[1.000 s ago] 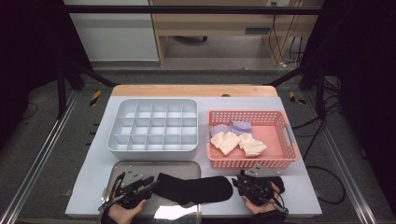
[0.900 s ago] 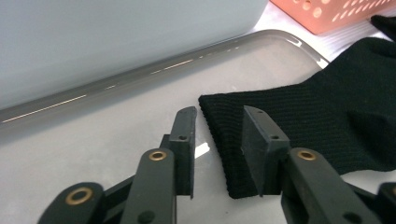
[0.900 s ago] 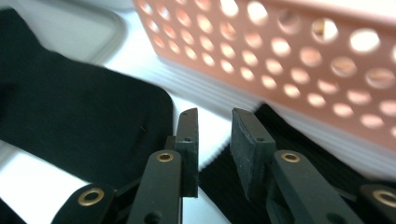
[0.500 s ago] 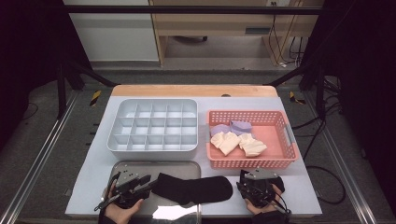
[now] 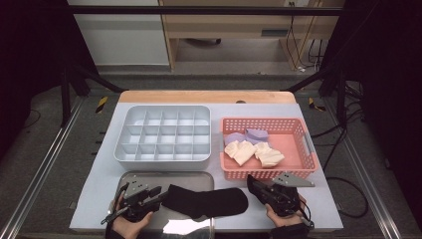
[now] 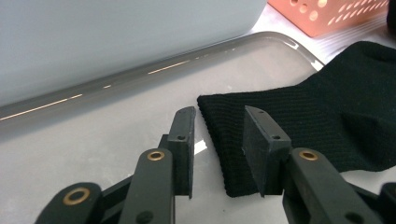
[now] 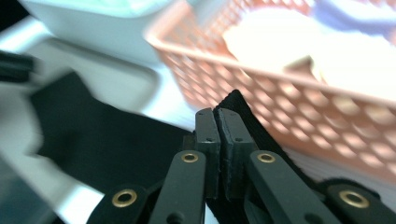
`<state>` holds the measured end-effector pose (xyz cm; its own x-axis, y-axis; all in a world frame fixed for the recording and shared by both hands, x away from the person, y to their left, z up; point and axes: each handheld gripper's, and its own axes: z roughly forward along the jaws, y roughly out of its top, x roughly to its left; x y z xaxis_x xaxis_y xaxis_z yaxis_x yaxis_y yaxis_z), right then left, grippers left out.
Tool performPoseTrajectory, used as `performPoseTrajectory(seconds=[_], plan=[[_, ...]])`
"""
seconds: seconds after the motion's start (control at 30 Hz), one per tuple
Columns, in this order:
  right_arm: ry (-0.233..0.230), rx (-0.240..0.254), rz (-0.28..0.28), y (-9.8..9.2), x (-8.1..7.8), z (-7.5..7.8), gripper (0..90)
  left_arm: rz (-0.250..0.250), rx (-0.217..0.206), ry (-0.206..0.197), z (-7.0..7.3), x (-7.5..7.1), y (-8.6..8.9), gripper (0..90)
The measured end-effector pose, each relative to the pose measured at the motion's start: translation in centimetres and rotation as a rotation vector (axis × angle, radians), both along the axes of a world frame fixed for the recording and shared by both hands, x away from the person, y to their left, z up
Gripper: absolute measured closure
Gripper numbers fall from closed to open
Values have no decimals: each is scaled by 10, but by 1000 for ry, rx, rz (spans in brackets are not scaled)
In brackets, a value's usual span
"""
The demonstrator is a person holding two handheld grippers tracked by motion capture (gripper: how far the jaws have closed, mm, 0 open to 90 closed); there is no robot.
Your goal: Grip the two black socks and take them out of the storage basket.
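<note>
A black sock (image 5: 206,201) lies flat, its cuff on the grey metal tray (image 5: 164,175) and its toe on the table to the right. My left gripper (image 5: 158,195) is open at the cuff. In the left gripper view (image 6: 217,116) the corner of the sock (image 6: 327,116) sits between the two pads, which do not press on it; the jaws have just been closing a little. My right gripper (image 5: 252,183) has just closed and is shut on the toe end. The right gripper view (image 7: 217,112) shows black fabric (image 7: 93,144) pinched between the pads.
Behind the tray stands a grey box (image 5: 164,134) with several compartments. To its right is an orange basket (image 5: 298,149) holding cream socks (image 5: 251,152) and a lilac one (image 5: 249,135). The basket's front wall is close to my right gripper. The table's front edge is just below both hands.
My right gripper's jaws have shut on the sock's toe end, and that hand has risen slightly. The left hand has stayed at the cuff.
</note>
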<state>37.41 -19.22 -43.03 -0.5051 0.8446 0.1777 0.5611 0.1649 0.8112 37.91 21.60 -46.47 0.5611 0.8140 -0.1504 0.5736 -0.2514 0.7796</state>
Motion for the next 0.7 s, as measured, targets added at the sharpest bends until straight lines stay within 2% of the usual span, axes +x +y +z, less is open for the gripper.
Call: performPoseTrajectory(seconds=[0.07,0.13,0.3,0.43,0.5,0.57,0.6,0.7], plan=[[-26,48,53,9,-4,7,873,0,5,4,-1,1,-1,639],[-19,62,102,22,-6,9,872,1,7,6,-2,1,-1,640],[4,40,210,63,-3,2,869,0,5,2,-1,1,-1,642],[27,-4,248,83,2,-11,863,-3,1,4,0,1,-1,642],[76,-33,260,89,7,-21,846,-10,-5,4,1,0,-2,639],[102,-32,268,91,8,-27,797,-19,-13,1,3,-1,-3,631],[101,-27,271,90,8,-26,774,-24,-15,-1,5,-1,-4,620],[54,-3,265,81,7,-17,761,-43,-40,9,11,-1,-9,591]])
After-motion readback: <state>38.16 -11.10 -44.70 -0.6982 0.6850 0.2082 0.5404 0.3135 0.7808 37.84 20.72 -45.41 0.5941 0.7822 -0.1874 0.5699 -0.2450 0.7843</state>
